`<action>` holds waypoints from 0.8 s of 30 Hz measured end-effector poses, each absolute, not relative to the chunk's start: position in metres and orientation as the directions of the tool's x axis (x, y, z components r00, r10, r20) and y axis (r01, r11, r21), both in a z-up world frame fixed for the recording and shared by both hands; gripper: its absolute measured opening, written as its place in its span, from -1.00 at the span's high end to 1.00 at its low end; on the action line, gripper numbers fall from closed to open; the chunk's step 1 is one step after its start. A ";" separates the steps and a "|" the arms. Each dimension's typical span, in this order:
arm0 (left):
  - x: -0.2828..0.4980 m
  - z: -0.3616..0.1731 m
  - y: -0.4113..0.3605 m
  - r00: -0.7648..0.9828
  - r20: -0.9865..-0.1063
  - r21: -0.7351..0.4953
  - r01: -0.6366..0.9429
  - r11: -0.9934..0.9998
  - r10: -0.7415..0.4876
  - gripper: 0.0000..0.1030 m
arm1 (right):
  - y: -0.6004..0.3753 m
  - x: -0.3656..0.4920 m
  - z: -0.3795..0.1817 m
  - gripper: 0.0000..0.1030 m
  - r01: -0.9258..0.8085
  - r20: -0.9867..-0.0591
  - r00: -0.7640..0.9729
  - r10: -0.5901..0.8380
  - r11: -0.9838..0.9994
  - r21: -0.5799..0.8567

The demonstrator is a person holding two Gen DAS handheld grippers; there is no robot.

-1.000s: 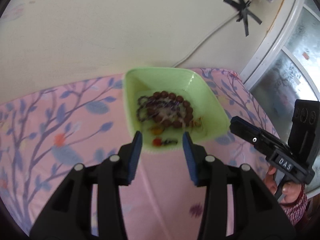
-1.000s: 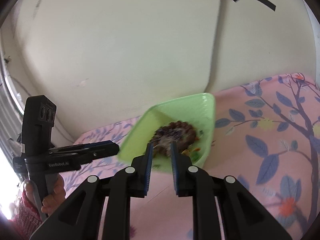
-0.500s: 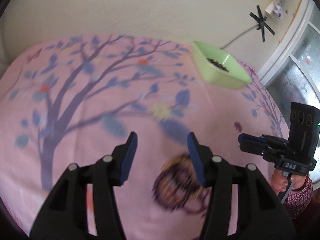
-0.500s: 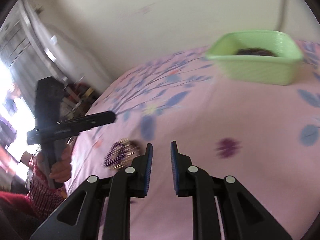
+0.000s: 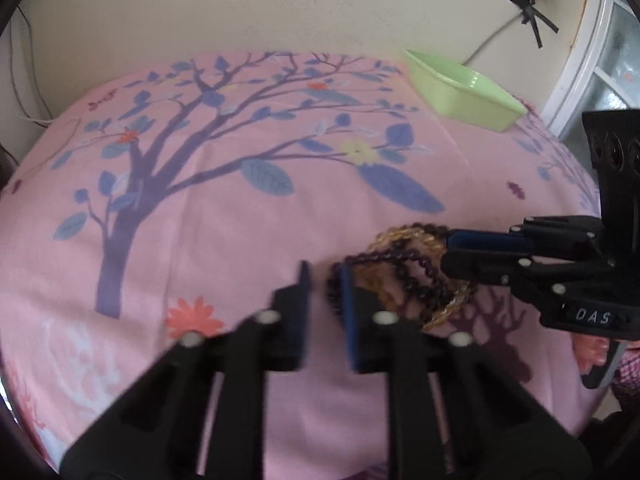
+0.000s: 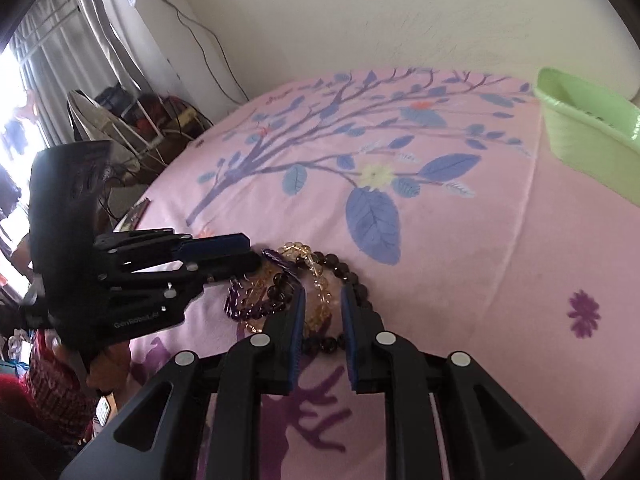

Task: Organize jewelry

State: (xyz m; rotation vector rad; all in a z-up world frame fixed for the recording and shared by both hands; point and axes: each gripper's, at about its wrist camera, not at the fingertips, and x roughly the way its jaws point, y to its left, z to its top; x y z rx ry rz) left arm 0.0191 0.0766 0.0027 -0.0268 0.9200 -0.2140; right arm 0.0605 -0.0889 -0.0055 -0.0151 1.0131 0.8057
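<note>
A pile of bead bracelets point(image 5: 408, 272), dark purple and amber, lies on the pink flowered cloth near its front edge; it also shows in the right wrist view point(image 6: 296, 288). My left gripper point(image 5: 322, 280) is open, its right finger touching the pile's left side. My right gripper point(image 6: 322, 300) is open, its fingers straddling an amber strand point(image 6: 318, 300) and a dark bead strand. In the left wrist view the right gripper point(image 5: 452, 250) reaches the pile from the right. In the right wrist view the left gripper point(image 6: 250, 254) reaches it from the left. The green bowl point(image 5: 460, 92) stands at the far right.
The green bowl also shows in the right wrist view point(image 6: 588, 132), near the wall. A taped cable point(image 5: 528, 8) runs down the wall behind it. A window frame point(image 5: 580, 60) is at the right; clutter and a rack point(image 6: 132, 120) stand beyond the cloth's left edge.
Both grippers have left the green bowl and come down to the bracelet pile at the near edge. The left gripper's jaws have narrowed; the right fingers now straddle the beads.
</note>
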 end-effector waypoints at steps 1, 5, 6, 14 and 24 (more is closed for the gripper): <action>0.018 0.003 0.081 0.592 -0.784 -0.115 0.160 0.980 -0.188 0.84 | -0.085 0.059 -0.005 1.00 -0.617 -0.770 0.294 0.566 0.728 0.299; 0.016 0.002 0.110 0.605 -0.784 -0.107 0.091 0.990 -0.141 0.84 | -0.090 0.053 0.001 1.00 -0.618 -0.759 0.348 0.550 0.743 0.256; 0.015 0.002 0.113 0.602 -0.787 -0.104 0.084 0.991 -0.133 0.84 | -0.093 0.052 0.003 1.00 -0.614 -0.752 0.363 0.550 0.748 0.251; 0.008 0.025 0.100 0.612 -0.763 -0.148 0.146 0.978 -0.207 0.83 | -0.165 0.030 0.021 1.00 -0.497 -0.723 0.501 0.475 0.842 0.209; 0.018 0.039 -0.033 0.532 -0.746 -0.138 0.466 0.874 -0.401 -0.16 | -0.244 0.004 0.007 1.00 -0.286 -0.741 0.544 0.394 0.917 0.278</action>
